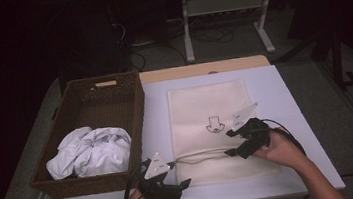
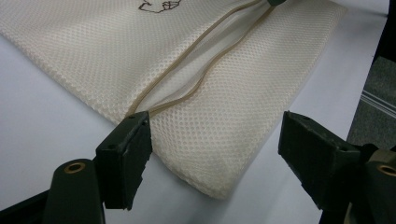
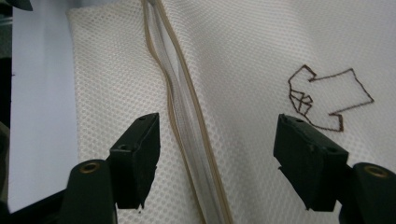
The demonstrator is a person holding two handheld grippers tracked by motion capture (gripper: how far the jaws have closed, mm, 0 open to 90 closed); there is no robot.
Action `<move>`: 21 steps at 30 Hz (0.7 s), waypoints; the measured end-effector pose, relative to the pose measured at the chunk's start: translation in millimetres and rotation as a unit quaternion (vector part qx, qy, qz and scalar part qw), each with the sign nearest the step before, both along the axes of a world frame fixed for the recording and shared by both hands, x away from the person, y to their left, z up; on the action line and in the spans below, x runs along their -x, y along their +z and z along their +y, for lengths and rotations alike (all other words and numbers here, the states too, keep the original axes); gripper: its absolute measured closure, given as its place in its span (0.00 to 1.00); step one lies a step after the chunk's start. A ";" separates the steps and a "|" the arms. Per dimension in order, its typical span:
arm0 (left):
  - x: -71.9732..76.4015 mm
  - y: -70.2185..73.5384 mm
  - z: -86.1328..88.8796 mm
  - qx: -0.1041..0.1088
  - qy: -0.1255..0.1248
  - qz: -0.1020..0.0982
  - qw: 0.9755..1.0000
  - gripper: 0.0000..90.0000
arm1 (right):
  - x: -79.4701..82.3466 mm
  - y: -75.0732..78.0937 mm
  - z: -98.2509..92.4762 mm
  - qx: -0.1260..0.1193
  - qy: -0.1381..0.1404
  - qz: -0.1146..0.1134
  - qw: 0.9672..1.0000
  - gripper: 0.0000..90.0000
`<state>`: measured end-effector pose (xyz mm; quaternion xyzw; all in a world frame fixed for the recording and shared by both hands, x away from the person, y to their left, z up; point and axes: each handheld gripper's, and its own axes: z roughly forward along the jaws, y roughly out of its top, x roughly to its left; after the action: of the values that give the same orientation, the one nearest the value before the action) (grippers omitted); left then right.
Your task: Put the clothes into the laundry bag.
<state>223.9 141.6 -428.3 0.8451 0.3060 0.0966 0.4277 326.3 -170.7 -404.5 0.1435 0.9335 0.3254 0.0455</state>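
The left tongs (image 2: 215,149) stand apart at the near-left corner of the cream mesh bag (image 2: 196,60), gripping nothing, one pad by the end of the bag's seam. The right tongs (image 3: 217,154) stand apart over that seam (image 3: 187,121), empty. The bag lies flat on the white table (image 1: 156,112); its far end is cut off in both gripper views. Both hands reach in from the near edge, beside a wicker basket (image 1: 113,94) of crumpled white cloth (image 1: 90,152).

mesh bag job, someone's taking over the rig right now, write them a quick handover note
Left claw: open, at the near left end of the mesh bag's zipper opening, holding nothing.
Right claw: open above the zipper, holding nothing.
Bag lies flat on the white table; white clothes sit in the wicker basket.
Done: zipper partly open.
Left, probably: widen the opening, load the clothes.
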 end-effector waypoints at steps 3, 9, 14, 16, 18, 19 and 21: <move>-0.4 0.2 1.4 0.008 -0.002 0.007 1.000 0.28 | -2.7 -0.7 4.9 0.004 0.008 0.001 1.000 0.35; -0.4 0.5 2.3 0.013 -0.002 0.011 1.000 0.28 | -9.0 -8.6 18.4 0.017 0.029 0.013 0.999 0.43; -1.3 0.3 3.3 0.011 -0.001 0.011 1.000 0.28 | -11.9 -12.3 25.1 0.031 0.041 0.016 0.999 0.51; -1.5 0.4 3.1 0.011 0.000 0.010 1.000 0.28 | -13.8 -15.0 30.1 0.043 0.051 0.015 0.998 0.58; -1.3 0.4 2.2 0.009 -0.002 0.010 1.000 0.28 | -13.9 -16.5 34.7 0.053 0.058 0.009 0.997 0.64; -1.1 0.4 1.6 0.010 -0.003 0.011 1.000 0.28 | -14.0 -17.0 36.9 0.059 0.065 0.005 0.996 0.68; -1.3 0.5 0.4 0.010 -0.005 0.010 1.000 0.28 | -13.9 -16.9 39.0 0.064 0.069 0.003 0.996 0.72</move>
<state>225.2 142.0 -427.8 0.8433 0.3074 0.0831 0.4330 340.2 -131.8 -421.4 0.0762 0.9602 0.2671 0.0289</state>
